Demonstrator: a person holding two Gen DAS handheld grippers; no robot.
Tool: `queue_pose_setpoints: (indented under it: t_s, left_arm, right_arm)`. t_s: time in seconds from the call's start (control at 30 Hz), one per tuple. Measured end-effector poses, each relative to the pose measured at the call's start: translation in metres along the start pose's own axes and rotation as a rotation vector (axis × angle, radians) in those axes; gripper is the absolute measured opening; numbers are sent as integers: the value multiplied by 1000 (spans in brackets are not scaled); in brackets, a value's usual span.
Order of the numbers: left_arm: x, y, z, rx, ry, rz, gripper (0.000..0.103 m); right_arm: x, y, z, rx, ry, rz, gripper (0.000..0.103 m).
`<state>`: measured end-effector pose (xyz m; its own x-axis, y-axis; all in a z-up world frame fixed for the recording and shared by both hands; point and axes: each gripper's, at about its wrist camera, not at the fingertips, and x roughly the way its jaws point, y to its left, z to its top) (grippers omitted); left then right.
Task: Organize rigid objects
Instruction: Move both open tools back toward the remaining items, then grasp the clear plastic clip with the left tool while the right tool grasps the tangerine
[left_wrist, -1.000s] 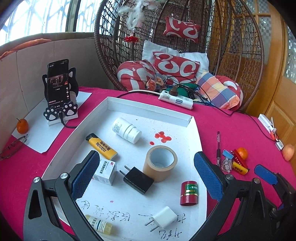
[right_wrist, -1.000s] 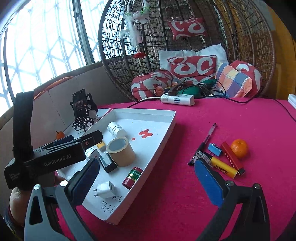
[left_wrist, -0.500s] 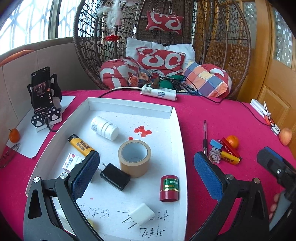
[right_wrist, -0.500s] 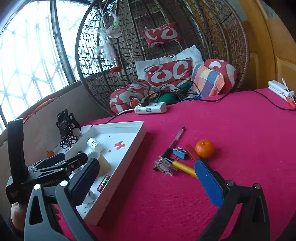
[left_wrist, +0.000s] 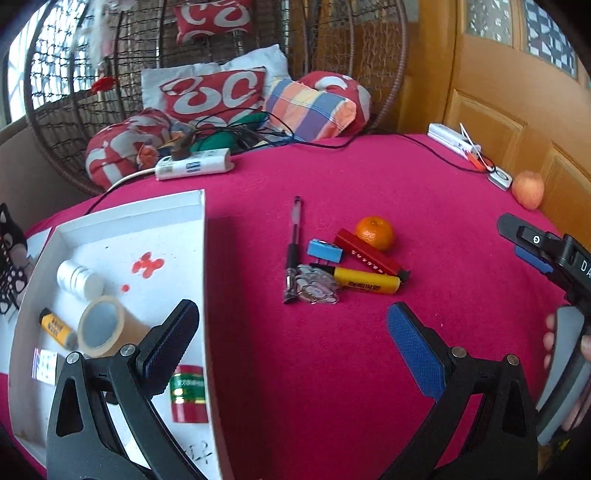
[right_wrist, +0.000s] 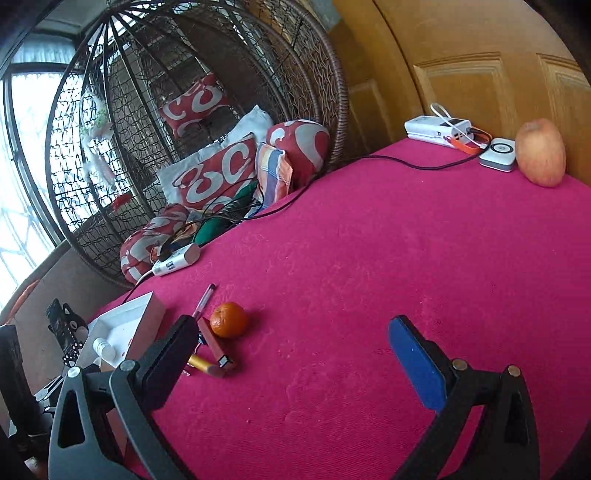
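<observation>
Magenta cloth now fills most of both views: over the last second the left hand-held gripper (left_wrist: 291, 332) has swung away from the tray (left_wrist: 204, 266), which sits under its left finger, and now points at the loose pile straight ahead. That pile, the task's remaining things, lies on the surface just beyond its tips: a pen (left_wrist: 294, 243), a blue clip (left_wrist: 325, 251), a red stick (left_wrist: 369, 256), a yellow lighter (left_wrist: 365, 282), a clear charm (left_wrist: 317, 288) and an orange (left_wrist: 375, 232). Its jaws stand wide apart and hold nothing.

The right hand-held gripper (right_wrist: 291, 354) has turned too, toward the far edge of the surface; the pile is by its left finger, and its jaws are likewise wide and empty.

The swing suggests the sorting is moving on to the pile, with the left gripper best placed to fetch a piece into the tray, where tape (left_wrist: 101, 326), a bottle (left_wrist: 75, 278) and a red can (left_wrist: 187, 393) already lie.

Beyond the grippers, a power strip (left_wrist: 194, 168) and an apple (right_wrist: 540, 151) sit at the surface's rim; a wicker chair (right_wrist: 207, 110) with cushions and a wooden door (right_wrist: 480, 74) stand behind.
</observation>
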<state>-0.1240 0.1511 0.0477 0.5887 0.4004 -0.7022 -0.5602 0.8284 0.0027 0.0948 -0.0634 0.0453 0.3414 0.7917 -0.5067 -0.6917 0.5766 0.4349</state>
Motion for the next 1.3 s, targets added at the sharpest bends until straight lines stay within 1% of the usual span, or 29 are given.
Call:
queue_pose_setpoints:
  t_s: [0.1, 0.23, 0.3, 0.37, 0.43, 0.47, 0.6, 0.63, 0.7, 0.73, 0.77, 0.9, 1.07, 1.2, 1.3]
  left_arm:
    - [19, -9, 9, 34, 50, -8, 103]
    - [41, -13, 10, 42, 109, -23, 102]
    - [48, -14, 8, 40, 123, -23, 92]
    - [57, -14, 6, 38, 145, -16, 74]
    - [66, -14, 6, 38, 166, -11, 69]
    - [70, -14, 5, 41, 175, -6, 69]
    - [74, -21, 10, 72, 158, 4, 69]
    - [75, -23, 11, 85, 154, 4, 68]
    - [75, -27, 12, 101, 140, -5, 56]
    - [74, -27, 12, 104, 135, -7, 42]
    - [72, -28, 11, 113, 128, -6, 38]
    - [66, -29, 4, 117, 124, -41, 38]
    - [50, -21, -7, 60, 125, -96, 38]
    - [28, -21, -18, 43, 101, -126, 38]
    - [17, -19, -21, 33, 91, -143, 38]
  right_arm:
    - [3, -7, -4, 7, 15, -3, 103]
    - [9, -13, -8, 18, 37, 4, 103]
    - [12, -17, -8, 30, 51, 14, 103]
    - [15, -19, -9, 44, 64, 31, 103]
    - [17, -22, -9, 60, 77, 38, 103]
    - [19, -24, -9, 69, 84, 43, 103]
    - [22, -33, -9, 117, 103, 54, 103]
    - [21, -34, -9, 124, 101, 61, 103]
    - [21, -33, -9, 123, 99, 61, 103]
    - [21, -33, -9, 121, 100, 59, 103]
    - [21, -32, -10, 119, 100, 57, 103]
    - [21, -32, -10, 116, 103, 55, 103]
    - [23, -29, -9, 100, 112, 47, 103]
    - [24, -23, -7, 69, 113, 97, 103]
    - [25, -7, 5, 13, 110, 108, 103]
